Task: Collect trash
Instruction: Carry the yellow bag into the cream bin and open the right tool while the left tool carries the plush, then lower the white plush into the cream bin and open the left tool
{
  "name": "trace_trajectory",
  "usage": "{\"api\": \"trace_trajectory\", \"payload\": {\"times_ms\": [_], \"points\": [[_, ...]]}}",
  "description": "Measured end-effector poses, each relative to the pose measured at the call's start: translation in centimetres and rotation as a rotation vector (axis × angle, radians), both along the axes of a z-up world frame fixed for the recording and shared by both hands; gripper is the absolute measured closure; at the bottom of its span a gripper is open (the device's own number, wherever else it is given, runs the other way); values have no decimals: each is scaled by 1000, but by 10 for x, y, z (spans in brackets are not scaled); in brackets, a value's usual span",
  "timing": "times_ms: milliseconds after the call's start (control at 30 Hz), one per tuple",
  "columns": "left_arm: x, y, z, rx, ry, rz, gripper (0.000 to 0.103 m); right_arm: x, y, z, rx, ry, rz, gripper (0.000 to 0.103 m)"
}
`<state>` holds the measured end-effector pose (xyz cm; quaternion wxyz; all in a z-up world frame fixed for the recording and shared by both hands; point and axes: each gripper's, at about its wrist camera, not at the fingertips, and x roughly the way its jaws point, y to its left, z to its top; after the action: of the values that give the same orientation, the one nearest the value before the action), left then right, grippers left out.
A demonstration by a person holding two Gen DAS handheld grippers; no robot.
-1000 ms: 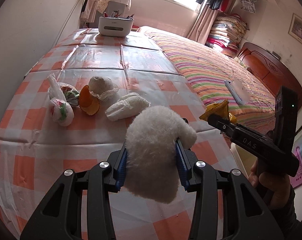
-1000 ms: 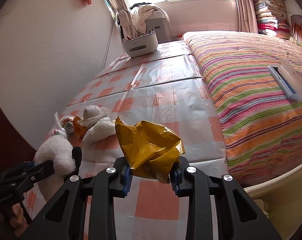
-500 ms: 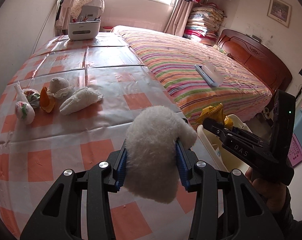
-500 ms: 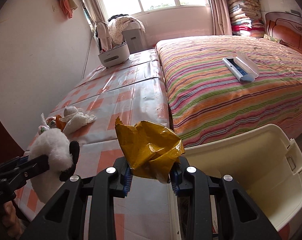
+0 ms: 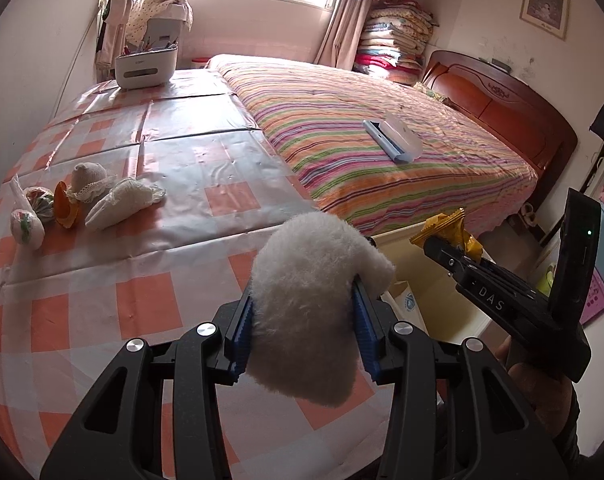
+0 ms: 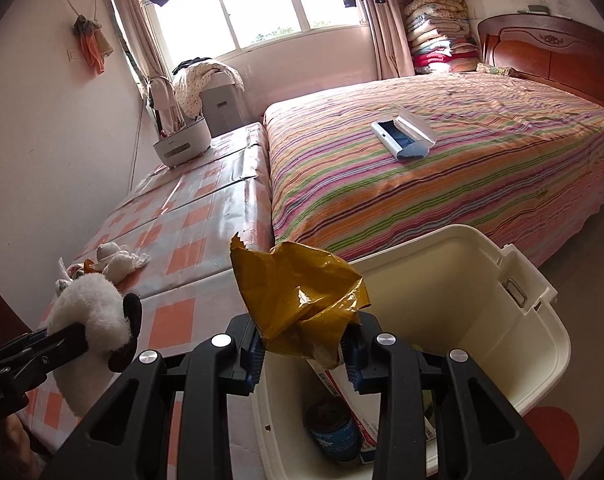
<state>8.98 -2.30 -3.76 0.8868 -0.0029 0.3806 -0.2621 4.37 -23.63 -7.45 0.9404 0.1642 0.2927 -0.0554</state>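
The left gripper (image 5: pixel 302 312) has its blue-padded jaws clamped on a fluffy white plush toy with black patches (image 5: pixel 314 304), held above the near edge of a table covered in an orange-and-white checked plastic cloth (image 5: pixel 142 304). In the right wrist view the same toy (image 6: pixel 90 316) appears at the lower left, pinched in the left gripper's black fingers (image 6: pixel 62 340).

The right gripper (image 6: pixel 304 350) is closed on a crumpled mustard-yellow plastic wrapper (image 6: pixel 298 300); its jaws have just been easing apart slightly, yet the wrapper sits between the pads and is not falling. The wrapper hangs over a cream plastic bin (image 6: pixel 522 360) standing on the floor beside the table. Inside the bin lie a blue-labelled can (image 6: pixel 334 432) and a white printed carton (image 6: pixel 354 392).

Further back on the table, well apart from the grippers, sits a small cluster: two white cloth bundles (image 5: pixel 122 202), an orange scrap (image 5: pixel 64 210) and small knotted plastic bags (image 5: pixel 28 222). A white box holding pens (image 5: pixel 144 66) stands at the table's far end. Beside the table is a bed with a striped multicoloured cover (image 5: pixel 382 160), on which a white-and-blue case (image 5: pixel 394 142) lies.
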Motion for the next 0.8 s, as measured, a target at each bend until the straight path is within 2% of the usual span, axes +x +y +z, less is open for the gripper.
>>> {"api": "trace_trajectory", "payload": {"times_ms": [133, 233, 400, 500, 800], "points": [[-5, -11, 3, 6, -4, -9, 60, -9, -11, 1, 30, -21, -33, 70], [-7, -24, 5, 20, -9, -27, 60, -14, -19, 2, 56, -28, -60, 60], [-11, -45, 8, 37, -20, -56, 60, -27, -36, 5, 116, -69, -109, 36], [-12, -59, 9, 46, -25, -71, 59, -35, -46, 6, 170, -103, -129, 35], [-10, -98, 3, 69, -12, -122, 59, -50, -63, 11, 235, -180, -175, 35]]}}
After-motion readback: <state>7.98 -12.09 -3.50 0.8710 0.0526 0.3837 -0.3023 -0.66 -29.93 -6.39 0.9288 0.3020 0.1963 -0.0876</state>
